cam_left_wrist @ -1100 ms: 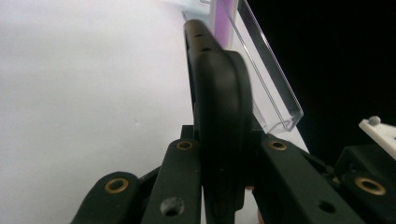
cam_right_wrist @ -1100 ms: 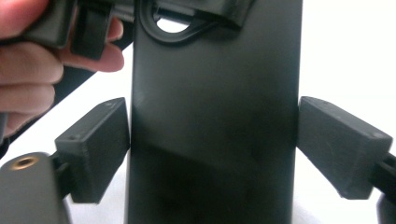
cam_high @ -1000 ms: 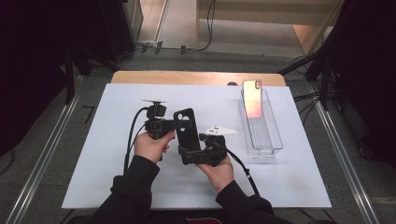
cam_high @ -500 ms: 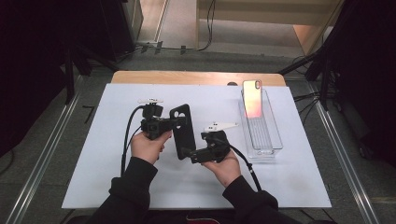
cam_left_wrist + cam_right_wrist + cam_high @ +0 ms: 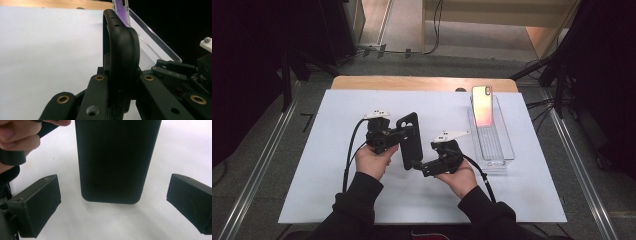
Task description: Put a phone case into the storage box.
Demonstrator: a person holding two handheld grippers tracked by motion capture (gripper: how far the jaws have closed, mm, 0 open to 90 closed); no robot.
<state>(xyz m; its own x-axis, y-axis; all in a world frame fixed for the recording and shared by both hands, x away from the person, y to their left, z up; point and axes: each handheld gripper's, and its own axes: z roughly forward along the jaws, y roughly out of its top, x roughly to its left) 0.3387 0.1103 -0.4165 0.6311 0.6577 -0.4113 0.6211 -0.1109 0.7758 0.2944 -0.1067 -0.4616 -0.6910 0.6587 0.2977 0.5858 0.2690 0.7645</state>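
A black phone case [image 5: 408, 140] is held on edge above the white sheet, and my left gripper [image 5: 404, 134] is shut on its upper part. In the left gripper view the case's rounded edge [image 5: 121, 50] rises between the two closed jaws. My right gripper [image 5: 417, 165] stands open at the case's lower end. The right gripper view shows the case's flat black back [image 5: 113, 157] hanging between the two spread pads [image 5: 37, 202], touching neither. A phone [image 5: 482, 105] with a pinkish screen leans upright in the clear tray [image 5: 502, 150] at the right.
A white sheet [image 5: 312, 150] covers the table, with a wooden edge [image 5: 412, 83] at the back. Black cables trail from both grippers toward the person's sleeves. Metal rails run along the floor on both sides.
The case has been turned from lying flat to standing on edge. The right gripper has let go and drawn back toward the case's lower end, jaws wide.
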